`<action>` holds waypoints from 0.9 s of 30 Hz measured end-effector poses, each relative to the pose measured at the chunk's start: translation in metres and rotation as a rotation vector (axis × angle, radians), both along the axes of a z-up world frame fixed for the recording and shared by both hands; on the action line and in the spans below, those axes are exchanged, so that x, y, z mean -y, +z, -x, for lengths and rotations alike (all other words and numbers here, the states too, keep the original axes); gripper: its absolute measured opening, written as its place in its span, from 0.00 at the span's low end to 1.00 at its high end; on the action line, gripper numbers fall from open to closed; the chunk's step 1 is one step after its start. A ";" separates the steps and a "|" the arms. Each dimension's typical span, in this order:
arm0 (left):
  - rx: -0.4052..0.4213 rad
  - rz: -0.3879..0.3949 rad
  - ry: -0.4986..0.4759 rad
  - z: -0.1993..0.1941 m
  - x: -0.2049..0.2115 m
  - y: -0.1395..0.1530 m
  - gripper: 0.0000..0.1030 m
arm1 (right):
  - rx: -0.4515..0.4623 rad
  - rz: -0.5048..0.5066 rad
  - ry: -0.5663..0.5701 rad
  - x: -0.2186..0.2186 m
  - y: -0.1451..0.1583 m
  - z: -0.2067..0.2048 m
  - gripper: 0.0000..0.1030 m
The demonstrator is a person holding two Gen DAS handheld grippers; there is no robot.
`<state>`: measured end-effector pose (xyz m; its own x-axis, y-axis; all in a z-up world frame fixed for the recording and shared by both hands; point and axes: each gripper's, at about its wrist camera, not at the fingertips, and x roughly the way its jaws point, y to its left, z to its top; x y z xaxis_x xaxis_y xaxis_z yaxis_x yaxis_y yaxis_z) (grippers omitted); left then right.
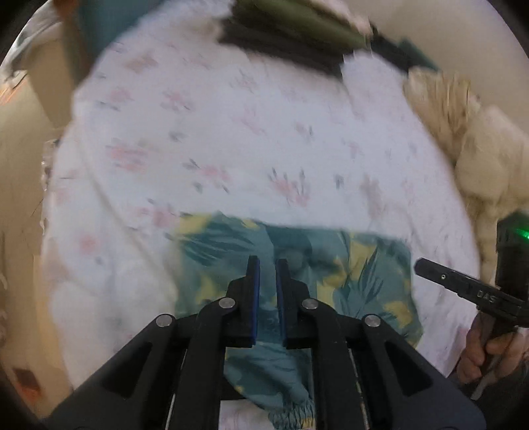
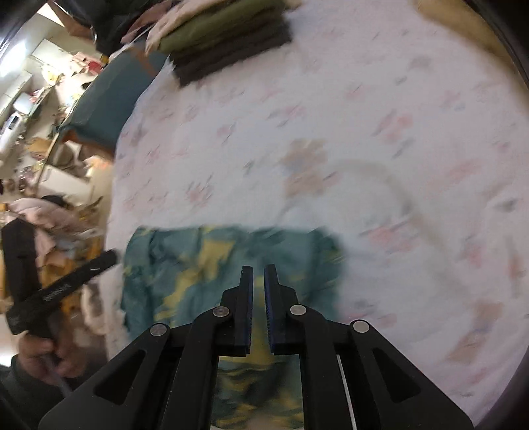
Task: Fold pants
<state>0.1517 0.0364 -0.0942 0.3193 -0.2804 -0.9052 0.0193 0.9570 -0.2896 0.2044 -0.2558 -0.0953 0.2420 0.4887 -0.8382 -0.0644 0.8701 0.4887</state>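
Nearly closed, both grippers (image 1: 267, 264) (image 2: 258, 271) hover over folded pants (image 1: 347, 274) on the bedsheet (image 1: 231, 132).

floral sheet (image 1: 231, 132); folded clothes stack (image 2: 224, 43); cream fluffy blanket (image 1: 469, 142)

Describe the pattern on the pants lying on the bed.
Teal pants with a yellow leaf-like print, clearest in the left wrist view.

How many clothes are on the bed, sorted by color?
Teal and yellow leafy pants: 1
Olive green folded garment: 1
Dark grey folded garment: 1
Total: 3, though blur may hide more layers in the far stack.
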 end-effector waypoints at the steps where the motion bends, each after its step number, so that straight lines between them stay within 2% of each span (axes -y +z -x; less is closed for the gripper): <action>1: -0.031 0.005 -0.016 -0.005 0.004 -0.012 0.08 | -0.033 -0.004 0.026 -0.009 -0.011 -0.002 0.09; 2: -0.078 -0.011 -0.016 -0.011 0.003 -0.026 0.09 | -0.051 0.014 0.041 -0.013 -0.018 -0.003 0.09; 3: -0.111 -0.052 0.004 -0.014 0.001 -0.037 0.09 | -0.074 0.081 0.063 -0.018 -0.029 -0.003 0.05; 4: -0.139 -0.072 0.024 -0.016 -0.004 -0.045 0.08 | -0.086 0.155 0.066 -0.018 -0.039 -0.004 0.05; 5: -0.153 -0.044 0.051 -0.018 -0.014 -0.048 0.08 | -0.100 0.186 0.055 -0.013 -0.045 -0.005 0.01; 6: -0.157 0.010 0.100 -0.017 -0.026 -0.046 0.08 | -0.122 0.151 0.016 -0.002 -0.046 -0.006 0.00; 8: -0.153 0.066 0.166 -0.015 -0.043 -0.032 0.10 | -0.122 0.093 -0.044 0.014 -0.034 -0.008 0.03; 9: -0.120 0.103 0.184 -0.014 -0.052 -0.019 0.15 | -0.094 0.082 -0.051 0.020 -0.023 -0.009 0.10; 10: -0.092 0.101 0.203 -0.014 -0.059 -0.009 0.18 | -0.066 0.071 -0.057 0.026 -0.013 -0.010 0.10; 11: -0.071 0.086 0.229 -0.015 -0.066 -0.002 0.29 | -0.052 0.062 -0.067 0.031 -0.007 -0.013 0.10; 12: -0.043 0.070 0.265 -0.019 -0.076 0.006 0.46 | -0.045 0.040 -0.086 0.038 -0.003 -0.017 0.11; 13: -0.030 0.055 0.281 -0.024 -0.081 0.009 0.54 | -0.047 0.017 -0.102 0.042 -0.003 -0.020 0.14; 14: -0.034 0.035 0.290 -0.031 -0.085 0.008 0.61 | -0.063 -0.015 -0.119 0.047 -0.005 -0.026 0.23; 15: -0.056 0.018 0.285 -0.037 -0.087 0.003 0.61 | -0.077 -0.034 -0.123 0.049 -0.009 -0.030 0.36; 16: -0.085 0.013 0.269 -0.045 -0.087 -0.005 0.61 | -0.096 -0.050 -0.129 0.051 -0.015 -0.034 0.40; 19: -0.164 0.014 0.217 -0.059 -0.074 -0.030 0.58 | -0.104 -0.062 -0.159 0.053 -0.023 -0.036 0.40; 21: -0.183 0.006 0.180 -0.059 -0.065 -0.037 0.50 | -0.114 -0.059 -0.162 0.056 -0.026 -0.038 0.40; 23: -0.187 0.024 0.154 -0.063 -0.056 -0.045 0.48 | -0.126 -0.061 -0.152 0.056 -0.031 -0.043 0.40; 25: -0.175 0.022 0.151 -0.062 -0.053 -0.045 0.41 | -0.144 -0.064 -0.144 0.055 -0.037 -0.046 0.40; 27: -0.198 0.053 0.135 -0.063 -0.048 -0.049 0.24 | -0.166 -0.077 -0.138 0.051 -0.045 -0.048 0.40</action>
<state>0.2151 0.0845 -0.1428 0.1746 -0.2955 -0.9392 -0.1702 0.9305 -0.3244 0.2524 -0.3070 -0.1402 0.1725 0.5246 -0.8337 0.1398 0.8247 0.5479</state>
